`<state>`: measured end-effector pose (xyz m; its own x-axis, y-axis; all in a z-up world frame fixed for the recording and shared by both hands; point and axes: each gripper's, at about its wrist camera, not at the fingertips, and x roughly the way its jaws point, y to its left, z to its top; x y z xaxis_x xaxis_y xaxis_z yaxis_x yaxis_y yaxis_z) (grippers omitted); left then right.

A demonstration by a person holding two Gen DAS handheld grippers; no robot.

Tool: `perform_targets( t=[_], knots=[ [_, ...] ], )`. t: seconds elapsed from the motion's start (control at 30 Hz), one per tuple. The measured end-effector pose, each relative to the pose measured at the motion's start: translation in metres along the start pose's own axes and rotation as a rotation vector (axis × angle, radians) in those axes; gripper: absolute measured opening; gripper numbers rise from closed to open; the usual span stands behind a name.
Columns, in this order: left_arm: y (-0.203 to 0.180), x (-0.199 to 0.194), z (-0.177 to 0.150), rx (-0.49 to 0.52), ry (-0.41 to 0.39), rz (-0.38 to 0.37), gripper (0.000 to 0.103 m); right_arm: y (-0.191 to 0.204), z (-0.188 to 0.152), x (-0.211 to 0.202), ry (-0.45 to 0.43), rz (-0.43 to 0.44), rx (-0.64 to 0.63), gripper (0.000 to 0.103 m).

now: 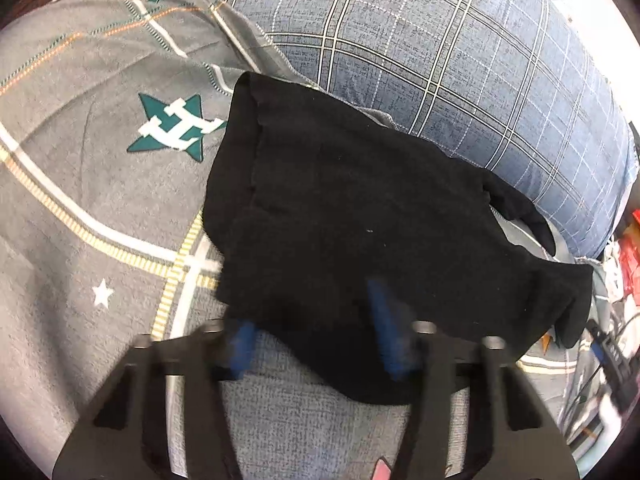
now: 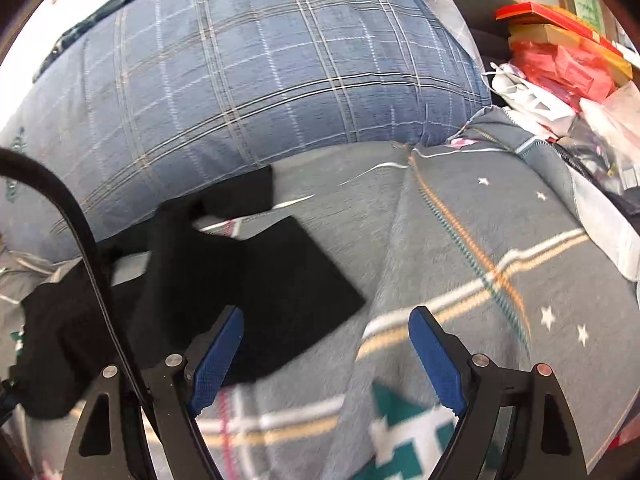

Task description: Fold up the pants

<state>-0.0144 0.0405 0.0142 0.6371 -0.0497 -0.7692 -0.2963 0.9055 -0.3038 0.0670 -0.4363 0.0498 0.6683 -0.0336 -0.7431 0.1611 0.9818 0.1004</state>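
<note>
Black pants (image 1: pixel 360 220) fill the frame's centre on a grey bedspread (image 1: pixel 80 200); left gripper (image 1: pixel 316 344) half-closed astride their hem, grip unclear, likely for folding; right gripper (image 2: pixel 326 356) wide open, empty.

The bed was covered with a grey blanket (image 1: pixel 80 208) that had white and yellow stripes, little white stars and a green star logo at the left of the left wrist view. A big blue plaid pillow (image 1: pixel 440 72) sat on it across the top right of that frame, and across the top left of the right wrist one. The black pants (image 1: pixel 360 208) lay bunched up mid-frame on the blanket, their far edge right up against the pillow. In the right wrist view they were at the lower left, one flat corner pointing toward the centre. Red and white bags (image 2: pixel 560 68) were piled at the upper right edge.
</note>
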Motion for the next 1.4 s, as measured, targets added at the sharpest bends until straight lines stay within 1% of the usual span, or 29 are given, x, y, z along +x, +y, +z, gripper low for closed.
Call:
perform_targets(
  t=[0.03,0.07,0.1,0.17,0.2,0.23,0.27,0.3,0.33,0.43,0.5,0.6,0.67,0.7,0.8,0.87,0.93,1.0,1.07,1.1,1.13,1.17,1.2,1.23,1.27,1.3,1.33,1.37,1.4],
  knots=[
    [-0.001,0.001,0.001,0.012,0.001,-0.003,0.036,-0.001,0.003,0.007,0.005,-0.008,-0.003,0.079],
    [-0.002,0.002,0.001,0.022,0.002,-0.007,0.033,-0.002,0.005,0.012,0.012,-0.009,-0.006,0.071],
    [-0.003,0.003,0.001,0.035,0.004,-0.011,0.027,-0.004,0.007,0.019,0.022,-0.001,-0.008,0.058],
    [-0.005,0.005,0.001,0.055,0.009,-0.019,0.023,-0.003,0.007,0.032,0.042,0.046,-0.016,0.044],
    [-0.005,0.005,0.001,0.061,0.011,-0.026,0.021,-0.002,0.007,0.032,0.024,0.051,-0.029,0.028],
    [-0.005,0.005,0.003,0.066,0.016,-0.038,0.019,0.000,0.007,0.031,0.037,0.091,-0.038,0.022],
    [-0.003,0.005,0.005,0.063,0.022,-0.051,0.018,0.001,0.008,0.030,0.047,0.121,-0.032,0.019],
    [-0.001,0.005,0.008,0.054,0.031,-0.070,0.017,0.001,0.008,0.026,0.041,0.141,-0.029,0.014],
    [0.002,0.002,0.012,0.039,0.035,-0.101,0.016,0.003,0.008,0.016,0.018,0.161,-0.039,0.014],
    [0.007,-0.012,0.023,0.037,0.015,-0.142,0.016,0.008,0.011,-0.011,-0.035,0.153,-0.086,0.013],
    [0.009,-0.025,0.031,0.050,-0.007,-0.157,0.015,0.009,0.014,-0.031,-0.071,0.138,-0.116,0.012],
    [0.016,-0.045,0.042,0.071,-0.036,-0.163,0.015,0.001,0.020,-0.061,-0.107,0.134,-0.103,0.012],
    [0.023,-0.054,0.046,0.084,-0.046,-0.153,0.015,-0.005,0.020,-0.079,-0.117,0.145,-0.090,0.012],
    [0.028,-0.055,0.046,0.086,-0.042,-0.140,0.015,-0.008,0.019,-0.083,-0.115,0.147,-0.091,0.012],
    [0.052,-0.045,0.044,0.063,0.006,-0.084,0.015,-0.012,0.007,-0.090,-0.098,0.090,-0.118,0.011],
    [0.064,-0.036,0.032,0.039,0.046,-0.085,0.015,-0.024,-0.005,-0.085,-0.067,0.091,-0.082,0.011],
    [0.066,-0.025,0.017,0.053,0.077,-0.053,0.015,-0.035,-0.020,-0.071,-0.012,0.095,-0.043,0.011],
    [0.066,-0.022,0.007,0.076,0.078,-0.029,0.015,-0.038,-0.031,-0.061,0.029,0.099,-0.031,0.011],
    [0.070,-0.020,0.002,0.068,0.070,-0.021,0.016,-0.037,-0.041,-0.056,0.055,0.113,-0.027,0.011],
    [0.071,-0.020,0.001,0.057,0.070,-0.018,0.019,-0.034,-0.043,-0.055,0.063,0.114,-0.029,0.011],
    [0.072,-0.022,-0.001,0.049,0.071,-0.010,0.026,-0.034,-0.046,-0.056,0.063,0.112,-0.028,0.011],
    [0.073,-0.022,0.000,0.042,0.072,0.000,0.029,-0.031,-0.046,-0.058,0.057,0.117,-0.029,0.011],
    [0.076,-0.024,0.000,0.035,0.070,0.009,0.034,-0.027,-0.046,-0.061,0.040,0.136,-0.031,0.012],
    [0.075,-0.025,0.001,0.032,0.066,0.012,0.035,-0.023,-0.047,-0.065,0.022,0.154,-0.037,0.014],
    [0.077,-0.029,0.000,0.035,0.065,0.014,0.036,-0.019,-0.047,-0.066,0.009,0.168,-0.048,0.019],
    [0.077,-0.032,-0.001,0.043,0.066,0.019,0.038,-0.013,-0.048,-0.066,0.005,0.184,-0.067,0.033],
    [0.077,-0.032,0.000,0.051,0.066,0.030,0.040,-0.009,-0.047,-0.063,0.011,0.187,-0.077,0.040],
    [0.076,-0.033,0.001,0.059,0.063,0.038,0.041,-0.003,-0.048,-0.059,0.026,0.188,-0.087,0.044],
    [0.076,-0.036,0.000,0.068,0.059,0.043,0.041,0.000,-0.050,-0.055,0.039,0.191,-0.091,0.044]
  ],
)
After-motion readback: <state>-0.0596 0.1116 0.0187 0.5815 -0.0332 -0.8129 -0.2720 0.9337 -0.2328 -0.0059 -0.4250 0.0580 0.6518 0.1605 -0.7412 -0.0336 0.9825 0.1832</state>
